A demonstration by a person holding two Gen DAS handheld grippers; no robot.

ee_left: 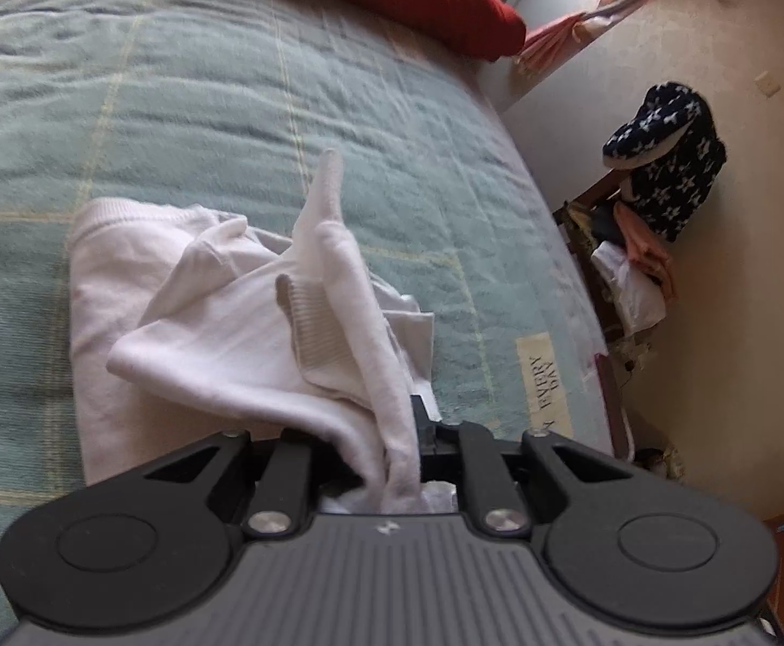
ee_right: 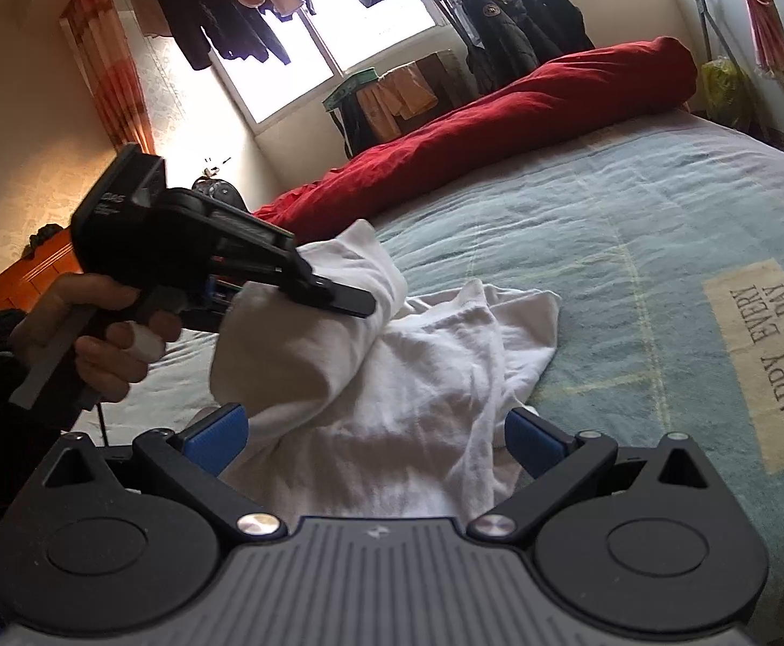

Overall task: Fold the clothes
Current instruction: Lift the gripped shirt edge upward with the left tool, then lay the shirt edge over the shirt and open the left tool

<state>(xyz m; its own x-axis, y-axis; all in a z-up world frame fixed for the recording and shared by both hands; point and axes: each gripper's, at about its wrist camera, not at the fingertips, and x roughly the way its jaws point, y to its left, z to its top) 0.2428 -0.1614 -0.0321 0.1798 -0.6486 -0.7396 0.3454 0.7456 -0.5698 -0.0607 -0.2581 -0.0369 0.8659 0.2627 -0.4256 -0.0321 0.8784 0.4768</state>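
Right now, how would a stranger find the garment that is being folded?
Find the bed with the green blanket and its long red duvet. In front of the label "HAPPY EVERY DAY" lies a crumpled white garment, the only clothing on the blanket, and the left tool pinches one bunched part.

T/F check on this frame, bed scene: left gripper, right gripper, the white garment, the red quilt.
1. The left gripper is clamped on the white garment. True.
2. The right gripper is shut on the garment. False: its blue pads stand wide apart, open.
3. The garment lies fully flat. False: one part is lifted off the green blanket.
4. The red quilt lies at the far side of the bed. True.
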